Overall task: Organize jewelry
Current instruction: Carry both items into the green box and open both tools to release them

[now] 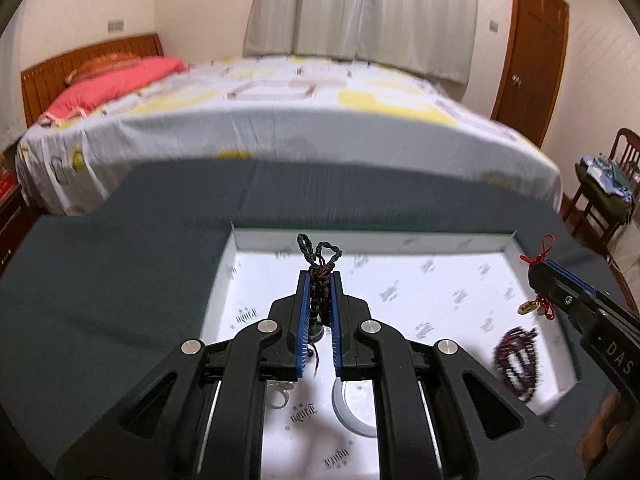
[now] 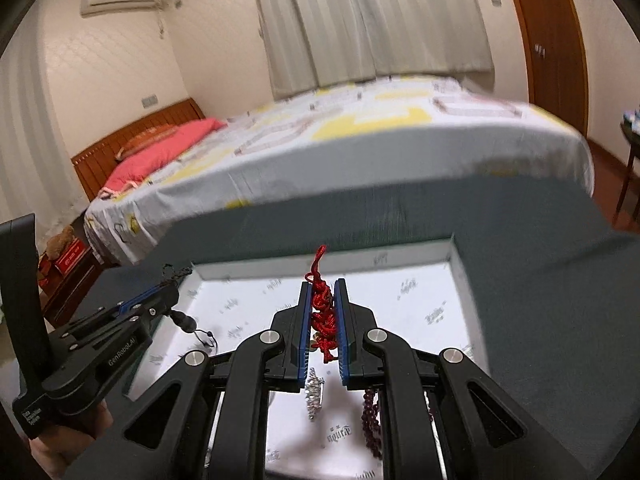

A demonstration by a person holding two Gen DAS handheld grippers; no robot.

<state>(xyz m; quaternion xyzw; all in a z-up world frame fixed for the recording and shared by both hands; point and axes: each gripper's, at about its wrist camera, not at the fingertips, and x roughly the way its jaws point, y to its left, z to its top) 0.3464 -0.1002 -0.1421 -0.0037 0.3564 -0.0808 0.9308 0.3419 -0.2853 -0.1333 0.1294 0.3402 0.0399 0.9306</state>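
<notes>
My left gripper (image 1: 319,280) is shut on a dark green-brown braided cord (image 1: 320,264) and holds it above a shallow white box (image 1: 400,246); a small pendant hangs below the pads. It also shows in the right wrist view (image 2: 162,290). My right gripper (image 2: 323,292) is shut on a red knotted cord (image 2: 322,312) over the same box (image 2: 400,254); it shows at the right edge of the left wrist view (image 1: 538,266), with a gold charm (image 1: 530,307) dangling. A dark red bead bracelet (image 1: 516,360) and a white bangle (image 1: 352,412) lie in the box.
The box sits on a dark grey-green cloth (image 1: 120,280). A silver sparkly piece (image 2: 314,394) lies in the box. A bed (image 1: 280,112) stands beyond the table and a wooden chair (image 1: 608,188) at the right.
</notes>
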